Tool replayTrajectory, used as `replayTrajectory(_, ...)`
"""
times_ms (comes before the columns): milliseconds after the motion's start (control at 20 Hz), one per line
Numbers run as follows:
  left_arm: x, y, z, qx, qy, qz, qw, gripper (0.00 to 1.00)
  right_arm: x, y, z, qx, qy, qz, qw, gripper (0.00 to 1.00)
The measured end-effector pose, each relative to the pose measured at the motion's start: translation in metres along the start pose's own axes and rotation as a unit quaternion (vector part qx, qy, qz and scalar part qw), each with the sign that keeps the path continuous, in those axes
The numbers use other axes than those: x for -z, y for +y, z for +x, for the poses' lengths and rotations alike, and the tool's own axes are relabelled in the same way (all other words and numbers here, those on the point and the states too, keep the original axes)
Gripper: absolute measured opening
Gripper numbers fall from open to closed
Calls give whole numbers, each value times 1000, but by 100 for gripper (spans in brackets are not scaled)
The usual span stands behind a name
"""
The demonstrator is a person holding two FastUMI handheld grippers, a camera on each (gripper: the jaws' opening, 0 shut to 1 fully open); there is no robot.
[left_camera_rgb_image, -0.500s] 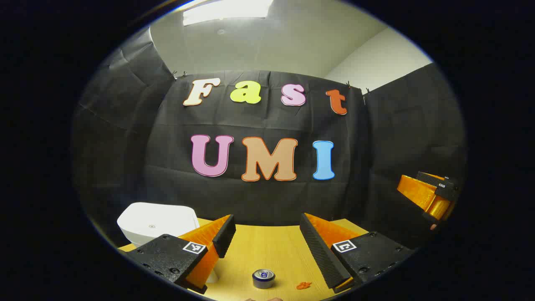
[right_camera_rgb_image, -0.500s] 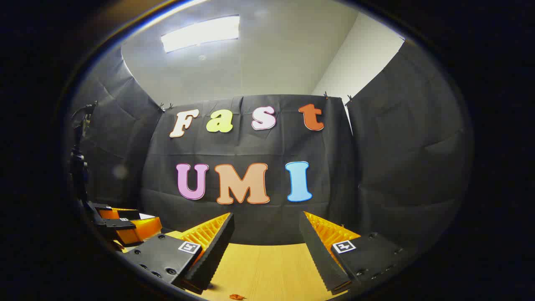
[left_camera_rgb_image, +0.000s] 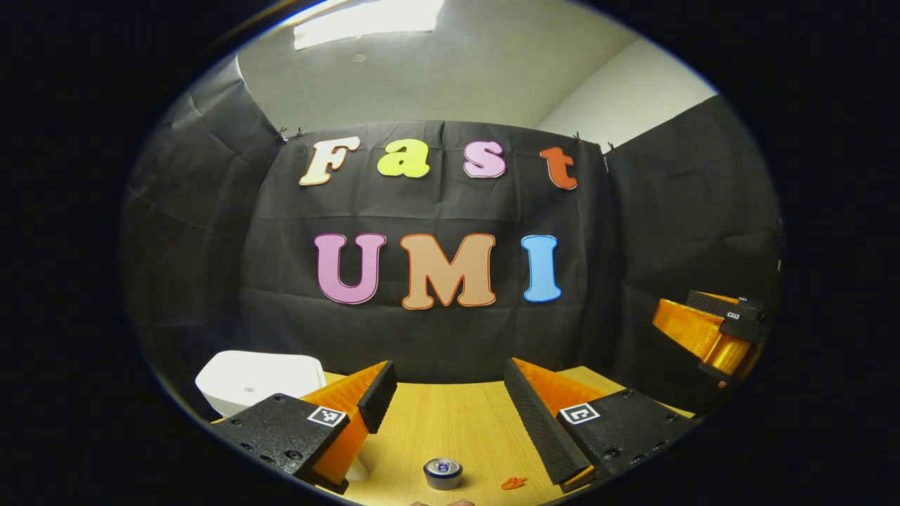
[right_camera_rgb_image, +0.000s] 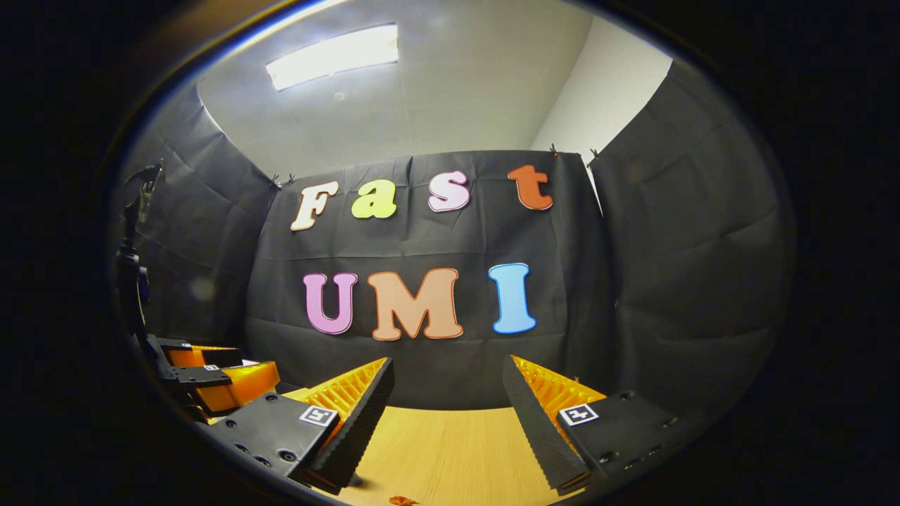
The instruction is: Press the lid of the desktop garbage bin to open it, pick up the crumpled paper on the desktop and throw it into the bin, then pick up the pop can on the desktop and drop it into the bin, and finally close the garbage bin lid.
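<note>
- Jaws wide apart on both, holding nothing: left gripper [left_camera_rgb_image: 444,393] and right gripper [right_camera_rgb_image: 447,397] each hang above the table [left_camera_rgb_image: 450,422] with bare wood showing between the fingers.
- Bin [left_camera_rgb_image: 256,376]: white, rounded, lid down, at about 8 o'clock in the left gripper view, partly behind that gripper's left finger. Judged not yet opened.
- Can [left_camera_rgb_image: 443,472]: upright, silver top up, at 6 o'clock in the left gripper view, near the table's front edge.
- Small orange scrap [left_camera_rgb_image: 513,483] just beside the can at roughly 5 o'clock (too small to say if this is the crumpled paper); a similar scrap [right_camera_rgb_image: 402,500] sits at 6 o'clock in the right gripper view.
- Right gripper also visible at 3 o'clock in the left gripper view, well apart from the can.
- Handling, judged: can is likely light, thin-walled, smooth and slippery; grip across the middle of the body, modest squeeze to avoid denting or tipping.
- Paper should be feather-light and soft; pinch low against the wood.
- Lid probably needs one firm press on top.
</note>
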State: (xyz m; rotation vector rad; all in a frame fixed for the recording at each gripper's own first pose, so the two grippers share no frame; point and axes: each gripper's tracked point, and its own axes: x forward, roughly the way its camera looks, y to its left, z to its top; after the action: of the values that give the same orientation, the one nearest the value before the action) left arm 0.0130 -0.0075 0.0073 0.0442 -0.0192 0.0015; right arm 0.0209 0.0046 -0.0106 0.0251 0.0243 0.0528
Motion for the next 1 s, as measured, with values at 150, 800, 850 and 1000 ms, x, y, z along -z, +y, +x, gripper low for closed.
replayTrajectory(150,1,3,1,-6,4,2,1000,97,-1,6,5,-11,-1,-3,1000,98)
replayTrajectory(800,-8,8,2,-31,-11,10,999,94,4,4,17,-31,-1,10,999,99)
replayTrajectory(850,-12,10,2,-37,-19,10,999,94,5,3,17,-31,2,12,999,99)
replayTrajectory(1000,-21,14,2,-45,-41,11,998,94,7,4,19,-34,6,11,999,98)
